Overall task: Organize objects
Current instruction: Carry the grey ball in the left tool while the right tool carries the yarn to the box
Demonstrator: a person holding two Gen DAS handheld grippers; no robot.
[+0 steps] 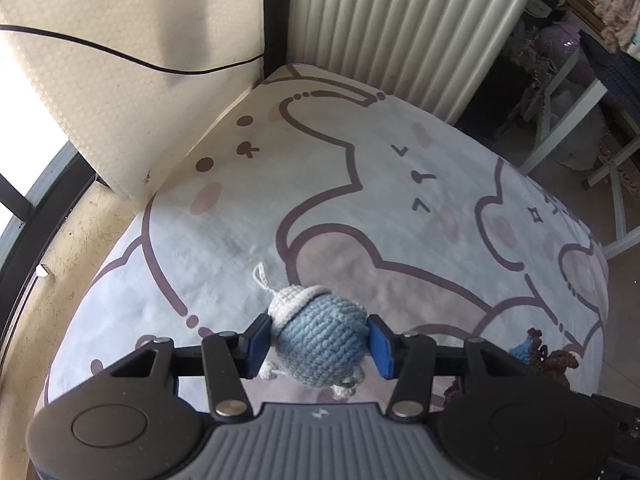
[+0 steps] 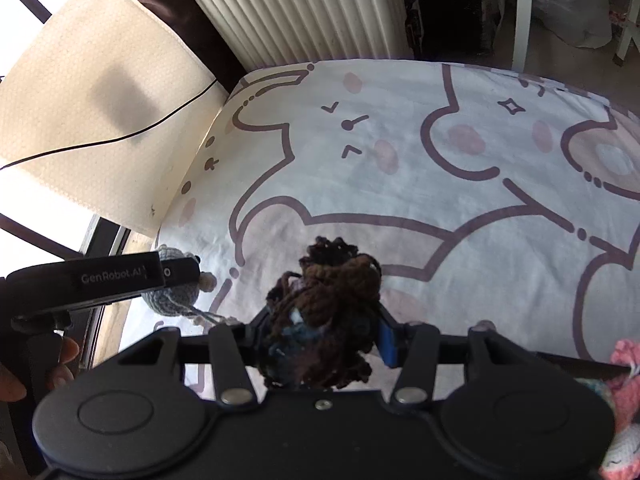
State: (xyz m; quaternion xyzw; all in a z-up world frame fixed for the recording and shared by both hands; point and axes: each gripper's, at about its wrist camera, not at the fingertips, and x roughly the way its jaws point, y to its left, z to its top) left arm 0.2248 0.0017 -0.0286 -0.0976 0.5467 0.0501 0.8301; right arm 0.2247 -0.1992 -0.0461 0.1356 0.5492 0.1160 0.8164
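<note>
My left gripper [image 1: 318, 340] is shut on a blue and white crocheted toy [image 1: 320, 336], held just above the cartoon-print cloth [image 1: 360, 208]. The same toy [image 2: 172, 296] and left gripper [image 2: 176, 274] show at the left of the right wrist view. My right gripper [image 2: 320, 336] is shut on a dark brown crocheted toy [image 2: 324, 312] with some blue yarn in it, over the near part of the cloth [image 2: 440, 184]. That brown toy [image 1: 548, 360] also shows at the right edge of the left wrist view.
A cream cushion [image 1: 120, 60] with a black cable [image 1: 120, 54] lies at the far left, and a white ribbed radiator [image 1: 400, 20] stands behind the cloth. Pink and white crocheted items [image 2: 624, 400] sit at the near right. White furniture legs [image 1: 560, 120] stand at the far right.
</note>
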